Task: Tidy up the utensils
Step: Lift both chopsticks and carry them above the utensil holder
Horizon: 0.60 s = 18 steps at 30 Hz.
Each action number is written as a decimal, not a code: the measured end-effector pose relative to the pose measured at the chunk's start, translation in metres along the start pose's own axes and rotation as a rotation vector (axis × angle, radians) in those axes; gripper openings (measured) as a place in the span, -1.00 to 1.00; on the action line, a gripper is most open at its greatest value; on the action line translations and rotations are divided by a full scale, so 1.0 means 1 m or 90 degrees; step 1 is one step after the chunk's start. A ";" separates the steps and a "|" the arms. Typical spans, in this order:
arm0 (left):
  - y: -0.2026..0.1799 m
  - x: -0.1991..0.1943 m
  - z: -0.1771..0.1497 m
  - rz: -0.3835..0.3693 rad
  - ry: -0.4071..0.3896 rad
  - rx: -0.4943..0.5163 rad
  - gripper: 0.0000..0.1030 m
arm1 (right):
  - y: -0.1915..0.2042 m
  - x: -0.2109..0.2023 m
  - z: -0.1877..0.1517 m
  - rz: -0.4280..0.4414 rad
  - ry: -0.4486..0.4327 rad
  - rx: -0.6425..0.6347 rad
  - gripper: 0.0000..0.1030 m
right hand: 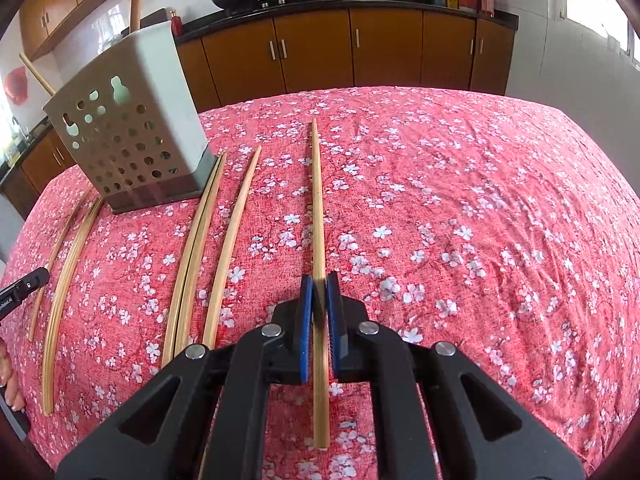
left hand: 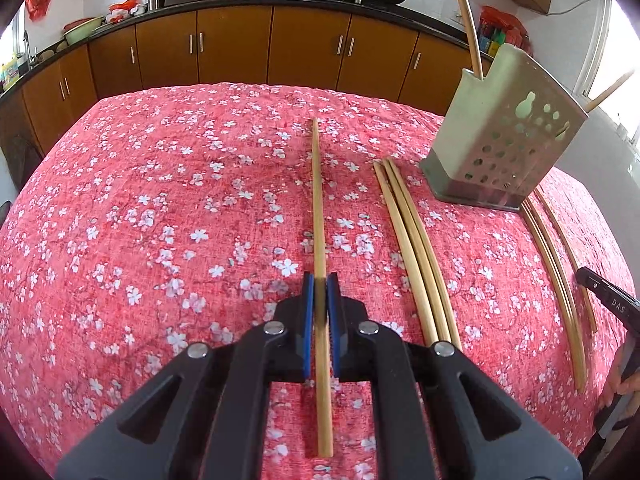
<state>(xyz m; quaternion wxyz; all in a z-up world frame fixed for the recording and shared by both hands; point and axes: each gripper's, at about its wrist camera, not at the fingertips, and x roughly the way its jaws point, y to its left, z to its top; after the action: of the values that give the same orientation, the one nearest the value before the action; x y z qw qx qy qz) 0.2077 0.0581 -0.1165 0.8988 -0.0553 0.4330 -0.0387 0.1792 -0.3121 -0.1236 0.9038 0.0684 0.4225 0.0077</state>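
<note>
While both tools sit low over the cloth, the entry starts at the left hand-held gripper [left hand: 319,280]: blue pads [left hand: 307,320] closed on one chopstick [left hand: 318,200], taken toward its thick end so the long tapered part runs straight ahead along the fingers, a hold that would let the tip be steered into a slot. Right hand-held gripper [right hand: 319,280]: same condition, pads pinched on a second chopstick [right hand: 317,200], likewise clamped near the butt with a short stub trailing behind. Whether either stick is lifted clear of the tablecloth [left hand: 160,220] or just skims it cannot be told. Pose, both: nearly level, pointing away across the worktop toward the cabinets [left hand: 236,44]. Between the two, lying flat and roughly parallel: a bundle of three chopsticks [left hand: 408,240] just right of the left tool, and further loose sticks [left hand: 554,264] beyond the holder, grouped as stock awaiting collection. Destination: perforated metal chopstick holder [left hand: 516,136], upright on its dark base near the far edge, between the two tools; already carrying two sticks [left hand: 466,12] that lean out of its top. Judged status: sorting partly done, most pieces not yet housed.
</note>
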 end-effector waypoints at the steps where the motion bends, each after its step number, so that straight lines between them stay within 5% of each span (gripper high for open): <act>1: 0.000 0.000 0.000 0.000 0.000 0.000 -0.82 | -0.001 0.000 0.000 0.001 0.000 0.001 -0.83; 18: 0.010 -0.003 0.000 -0.023 -0.001 -0.027 -0.82 | -0.001 -0.001 0.000 0.005 -0.001 0.008 -0.82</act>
<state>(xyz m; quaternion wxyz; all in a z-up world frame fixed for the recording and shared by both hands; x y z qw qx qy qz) 0.2062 0.0683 -0.1158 0.8969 -0.0821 0.4321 -0.0457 0.1787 -0.3134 -0.1228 0.9036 0.0758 0.4216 0.0083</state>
